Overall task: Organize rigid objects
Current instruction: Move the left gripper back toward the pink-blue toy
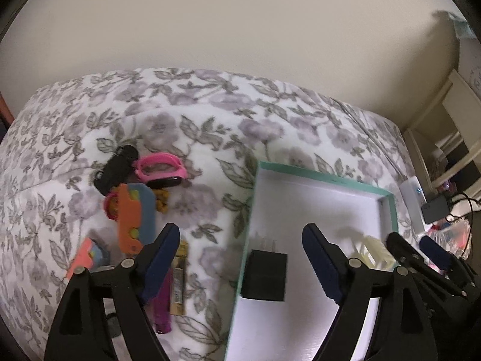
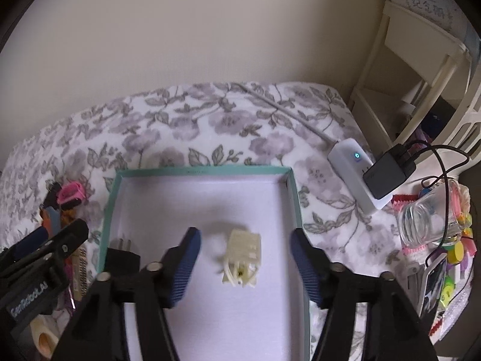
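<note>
A shallow box with a teal rim (image 1: 324, 177) (image 2: 204, 171) lies on the flowered bedspread. In it sit a black plug adapter (image 1: 264, 275) (image 2: 123, 260) and a cream hair claw clip (image 2: 242, 254) (image 1: 374, 252). My left gripper (image 1: 240, 258) is open, just above and around the black adapter at the box's left edge. My right gripper (image 2: 243, 255) is open, its fingers either side of the cream clip, not touching it. Left of the box lie a pink band (image 1: 162, 167), a black clip (image 1: 115, 168), an orange and blue toy (image 1: 135, 218) and a purple item (image 1: 162, 307).
A white power strip (image 2: 353, 171) with a black charger (image 2: 389, 171) and cables lies at the bed's right edge. A clear jar (image 2: 430, 219) and colourful small items sit further right. A cream shelf unit (image 2: 421, 69) stands by the wall.
</note>
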The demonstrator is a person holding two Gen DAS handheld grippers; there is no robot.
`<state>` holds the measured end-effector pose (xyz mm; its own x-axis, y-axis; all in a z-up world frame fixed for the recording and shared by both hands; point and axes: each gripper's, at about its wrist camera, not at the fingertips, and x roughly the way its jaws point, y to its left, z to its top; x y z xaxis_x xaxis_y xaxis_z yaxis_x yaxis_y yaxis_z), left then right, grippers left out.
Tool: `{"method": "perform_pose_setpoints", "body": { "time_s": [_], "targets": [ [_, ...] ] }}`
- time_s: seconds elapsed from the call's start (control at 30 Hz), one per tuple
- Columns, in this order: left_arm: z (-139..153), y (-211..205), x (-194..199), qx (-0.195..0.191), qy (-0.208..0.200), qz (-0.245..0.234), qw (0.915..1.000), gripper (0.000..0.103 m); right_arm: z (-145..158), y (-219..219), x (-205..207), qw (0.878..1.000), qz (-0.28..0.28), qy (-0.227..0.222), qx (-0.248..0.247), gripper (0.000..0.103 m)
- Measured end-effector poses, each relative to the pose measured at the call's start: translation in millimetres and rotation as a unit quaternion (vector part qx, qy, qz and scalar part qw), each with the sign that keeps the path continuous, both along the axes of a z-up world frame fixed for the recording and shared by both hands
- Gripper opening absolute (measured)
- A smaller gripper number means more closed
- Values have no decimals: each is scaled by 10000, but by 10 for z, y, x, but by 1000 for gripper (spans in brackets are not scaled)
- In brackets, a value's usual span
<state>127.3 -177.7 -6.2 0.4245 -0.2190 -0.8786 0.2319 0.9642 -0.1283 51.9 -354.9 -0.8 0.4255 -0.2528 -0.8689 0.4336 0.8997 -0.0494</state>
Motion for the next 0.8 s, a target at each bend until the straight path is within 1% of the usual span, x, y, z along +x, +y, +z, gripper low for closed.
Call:
{"method": "perform_pose_setpoints", "body": {
  "time_s": [0.03,0.1,0.17,0.23,0.3,0.37,0.47,0.63,0.8],
  "targets": [
    [5,31,12,21,-28,57,10000,86,5,5,2,10000,10,-14,-4,69],
    [7,86,31,54,-58,161,9998,88,8,21,12,10000,51,-43,-17,76],
    [2,142,53,74,-53,261,9996,95,3,38,15,9999,101,-73,17,80],
    [-2,200,74,69,-48,360,9993,96,6,59,22,9998,141,-116,7,85],
    [-9,239,85,74,-25,426,9991,96,14,79,27,9997,175,-169,-27,96],
    [-15,278,96,50,6,488,9988,96,21,91,31,9995,220,-230,-34,103],
    [-10,345,113,-72,47,571,9983,96,39,129,47,9990,292,-325,-6,103],
    [37,497,142,-379,95,721,9966,97,50,229,83,9980,438,-461,46,103],
    [135,727,159,-539,-23,968,9938,97,79,401,131,9952,652,-676,269,103]
  ]
}}
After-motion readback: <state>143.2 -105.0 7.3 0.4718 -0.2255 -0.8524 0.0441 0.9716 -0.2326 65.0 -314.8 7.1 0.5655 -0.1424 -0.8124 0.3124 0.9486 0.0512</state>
